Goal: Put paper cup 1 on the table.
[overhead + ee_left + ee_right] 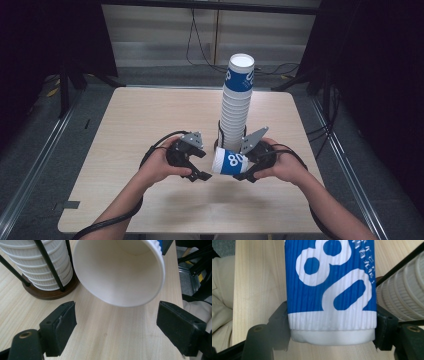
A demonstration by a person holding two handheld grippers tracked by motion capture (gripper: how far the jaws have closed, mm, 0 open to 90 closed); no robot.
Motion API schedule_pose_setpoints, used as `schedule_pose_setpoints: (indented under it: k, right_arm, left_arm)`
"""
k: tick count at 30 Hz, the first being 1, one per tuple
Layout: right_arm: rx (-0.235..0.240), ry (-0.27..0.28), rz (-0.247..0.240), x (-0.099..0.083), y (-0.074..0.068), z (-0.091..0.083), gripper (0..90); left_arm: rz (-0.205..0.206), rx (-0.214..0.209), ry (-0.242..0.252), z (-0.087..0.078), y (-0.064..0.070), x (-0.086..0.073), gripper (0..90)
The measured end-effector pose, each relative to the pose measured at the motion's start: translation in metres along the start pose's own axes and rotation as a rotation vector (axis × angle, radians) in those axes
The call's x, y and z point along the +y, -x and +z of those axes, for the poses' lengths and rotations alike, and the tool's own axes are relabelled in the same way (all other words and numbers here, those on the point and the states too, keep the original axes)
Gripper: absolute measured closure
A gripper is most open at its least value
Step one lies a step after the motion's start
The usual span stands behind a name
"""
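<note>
Blue cup (330, 287), top cropped, clamped in right gripper (332, 332).

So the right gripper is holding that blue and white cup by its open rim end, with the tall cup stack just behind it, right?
Not quite. The right gripper clamps the blue and white cup near its closed base, as the right gripper view shows; the open rim points toward the left gripper. The tall cup stack does stand behind.

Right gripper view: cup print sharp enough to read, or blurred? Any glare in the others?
Right gripper view: the blue cup is sharp, its ribs and white "80" crisp; the jaws at its base are softer. Left gripper view: the cup's inside is evenly lit, no glare. High view: table well lit, surroundings dark.
</note>
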State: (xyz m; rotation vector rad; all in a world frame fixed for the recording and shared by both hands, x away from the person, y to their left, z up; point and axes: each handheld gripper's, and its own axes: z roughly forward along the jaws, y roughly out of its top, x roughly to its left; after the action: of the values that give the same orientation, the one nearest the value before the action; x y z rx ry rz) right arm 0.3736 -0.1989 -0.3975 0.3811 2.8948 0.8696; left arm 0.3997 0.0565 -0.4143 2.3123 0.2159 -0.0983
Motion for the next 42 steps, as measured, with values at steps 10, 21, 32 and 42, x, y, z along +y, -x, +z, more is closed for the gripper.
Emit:
schedule_pose_setpoints:
  k: [10, 21, 32, 42]
  right_arm:
    - [0.011, 0.026, 0.021, 0.003, 0.000, 0.001, 30.0]
    - [0.024, 0.034, 0.012, 0.004, -0.001, 0.004, 30.0]
    - [0.026, 0.025, 0.002, 0.006, -0.002, 0.004, 30.0]
    - [0.032, 0.006, -0.013, 0.009, -0.003, 0.006, 30.0]
  left_arm:
    - [-0.006, 0.001, 0.054, 0.002, 0.001, 0.005, 16.0]
    - [-0.016, 0.001, 0.076, 0.002, -0.001, 0.009, 15.4]
    - [0.005, 0.026, 0.062, 0.003, -0.003, 0.010, 5.9]
    - [0.042, 0.030, 0.042, 0.006, -0.001, 0.013, 2.9]
